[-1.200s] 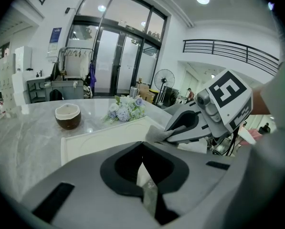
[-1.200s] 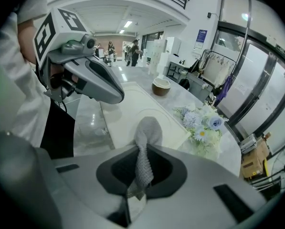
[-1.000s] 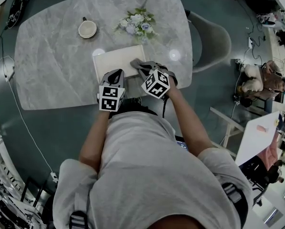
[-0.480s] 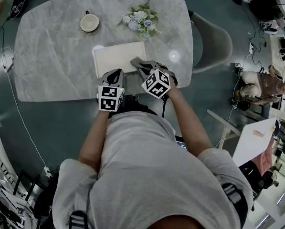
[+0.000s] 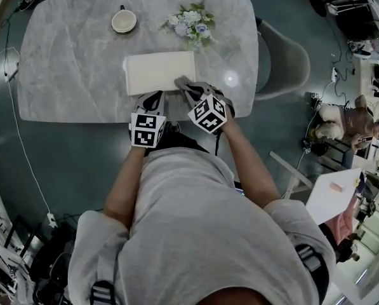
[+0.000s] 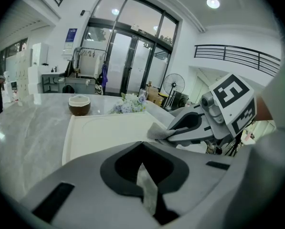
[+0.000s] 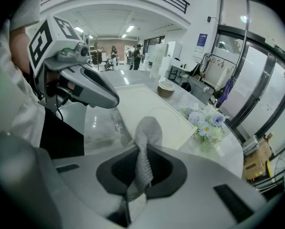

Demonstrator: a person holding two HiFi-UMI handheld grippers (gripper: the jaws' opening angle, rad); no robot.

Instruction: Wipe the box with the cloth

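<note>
A flat white box (image 5: 157,70) lies on the marble table (image 5: 68,62), near its front edge. My right gripper (image 5: 188,88) is shut on a grey cloth (image 5: 183,82) that rests at the box's near right corner. In the right gripper view the cloth (image 7: 144,140) stands up out of the jaws in front of the box (image 7: 154,111). My left gripper (image 5: 153,99) hovers at the box's near edge, jaws together with nothing in them. The left gripper view shows the box (image 6: 109,130) ahead, and the right gripper (image 6: 180,128) with the cloth (image 6: 156,131) on its right.
A cup (image 5: 124,21) and a bunch of flowers (image 5: 192,23) stand on the far side of the table behind the box. A grey chair (image 5: 284,56) sits at the table's right end. People and other furniture are farther right.
The head view has shifted, so the table sits higher in the picture. Both grippers stay at the box's near edge, the right one still holding the cloth.
</note>
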